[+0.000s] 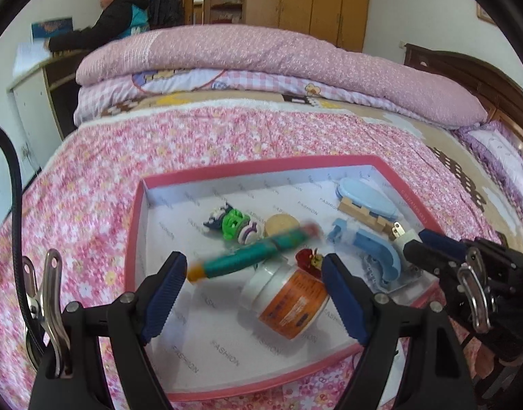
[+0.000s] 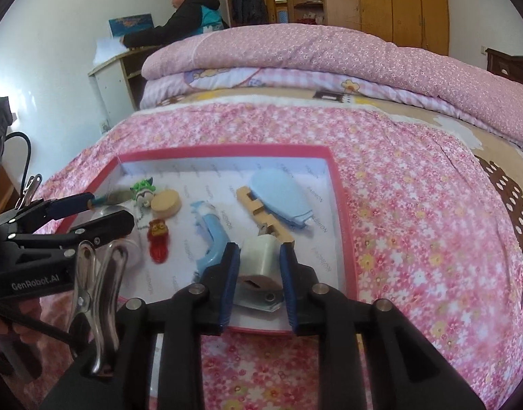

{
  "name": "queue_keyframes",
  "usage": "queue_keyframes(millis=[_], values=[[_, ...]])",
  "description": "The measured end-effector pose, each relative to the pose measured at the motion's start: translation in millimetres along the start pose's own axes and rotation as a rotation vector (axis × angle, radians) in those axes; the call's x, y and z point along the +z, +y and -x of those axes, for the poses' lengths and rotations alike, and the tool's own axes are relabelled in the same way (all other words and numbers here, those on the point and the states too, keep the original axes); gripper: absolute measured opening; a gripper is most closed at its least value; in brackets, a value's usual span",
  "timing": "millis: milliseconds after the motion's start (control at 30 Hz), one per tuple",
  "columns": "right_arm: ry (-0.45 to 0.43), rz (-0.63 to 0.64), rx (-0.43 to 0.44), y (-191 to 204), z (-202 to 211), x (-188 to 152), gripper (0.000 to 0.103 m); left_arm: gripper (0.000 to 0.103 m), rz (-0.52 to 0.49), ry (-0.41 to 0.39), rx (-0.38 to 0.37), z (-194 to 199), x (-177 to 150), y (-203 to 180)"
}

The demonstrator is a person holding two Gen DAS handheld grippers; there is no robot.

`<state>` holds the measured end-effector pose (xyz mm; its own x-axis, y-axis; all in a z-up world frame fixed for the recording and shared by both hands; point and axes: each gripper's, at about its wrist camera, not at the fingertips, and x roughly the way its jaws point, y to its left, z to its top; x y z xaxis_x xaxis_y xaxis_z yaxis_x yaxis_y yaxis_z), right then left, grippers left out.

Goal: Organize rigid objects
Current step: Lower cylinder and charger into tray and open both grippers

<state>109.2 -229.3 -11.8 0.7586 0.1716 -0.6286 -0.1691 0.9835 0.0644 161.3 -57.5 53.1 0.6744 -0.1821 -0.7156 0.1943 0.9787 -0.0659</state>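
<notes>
Mostly done by the look of it: the red box (image 2: 343, 205) on the bed (image 2: 415, 239) already holds approx. a dozen bits, e.g. orange jar (image 1: 289, 304), teal pen (image 1: 247, 256), blue case (image 2: 282, 198). Right tool (image 2: 259, 266) is clamped on the white charger (image 2: 259, 256) at the box's near edge, so that's not yet let go; left tool (image 1: 254, 294) gapes wide over the jar, gripping nothing.

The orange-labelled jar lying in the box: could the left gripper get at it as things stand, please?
Probably yes. The left gripper is open, and the orange-labelled jar lies on its side right between its fingers. The teal pen lies just beyond, seemingly apart from the jar; nothing covers the jar.
</notes>
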Motion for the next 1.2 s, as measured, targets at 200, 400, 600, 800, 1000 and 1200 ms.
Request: queue_keyframes(millis=[200,400,600,800,1000,1200], values=[[0.052,0.006,-0.001,6,-6,-16,0.031,0.084,0.014,0.028,-0.010,-2,-13,4],[0.073,-0.021,0.033,13,1,-21,0.031,0.084,0.018,0.048,-0.012,4,-20,10],[0.083,-0.040,0.060,16,7,-26,0.030,0.083,-0.016,0.059,0.015,11,-32,9],[0.086,-0.053,0.071,17,13,-31,0.030,0.083,-0.015,0.057,-0.001,20,-39,7],[0.051,-0.030,0.059,24,24,-26,0.031,0.083,-0.025,0.018,-0.016,39,-36,4],[-0.008,-0.018,0.065,32,43,-24,0.041,0.083,-0.020,-0.012,-0.026,61,-37,3]])
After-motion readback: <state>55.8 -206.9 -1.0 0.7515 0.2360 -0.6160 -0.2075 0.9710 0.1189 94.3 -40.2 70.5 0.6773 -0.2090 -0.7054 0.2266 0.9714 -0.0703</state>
